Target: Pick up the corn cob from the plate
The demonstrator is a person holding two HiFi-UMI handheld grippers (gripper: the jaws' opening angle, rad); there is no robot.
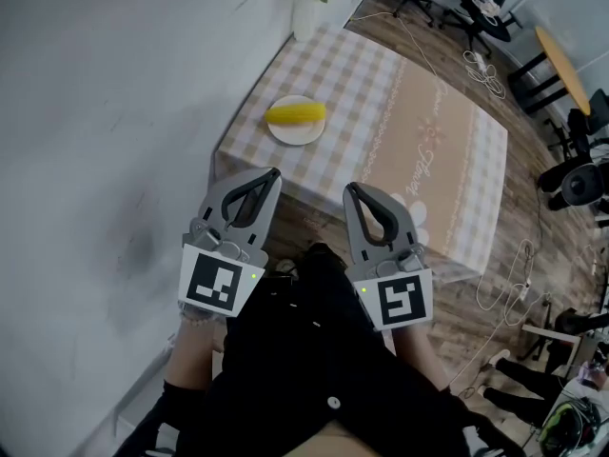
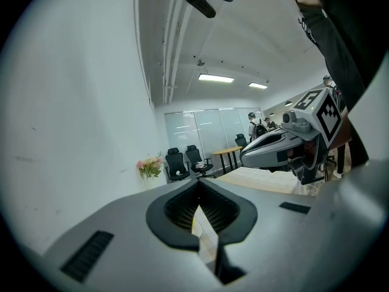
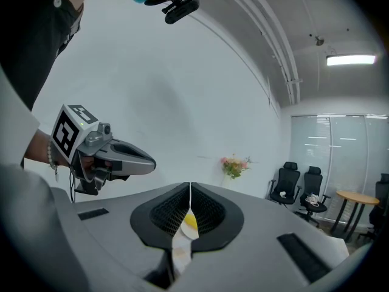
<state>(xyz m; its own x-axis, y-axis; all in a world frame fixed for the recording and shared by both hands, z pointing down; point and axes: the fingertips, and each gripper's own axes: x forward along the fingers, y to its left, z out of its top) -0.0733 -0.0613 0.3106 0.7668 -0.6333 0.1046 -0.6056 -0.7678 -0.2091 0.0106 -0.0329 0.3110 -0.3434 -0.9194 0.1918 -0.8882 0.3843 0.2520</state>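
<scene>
2 grippers are shut tight and hold nothing: my left gripper and my right gripper. The corn cob lies on the plate, well ahead. I think I must reach closer, then open 1 gripper.

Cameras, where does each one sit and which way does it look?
Head view: on the person's head, looking down at the table, corn cob and plate; left gripper, right gripper, dark clothes show.
Left gripper view: on the left gripper, looking along its shut jaws toward flowers; right gripper shows.
Right gripper view: on the right gripper, looking along its shut jaws at the corn cob; left gripper shows.
Shared: flowers, in both gripper views.
</scene>
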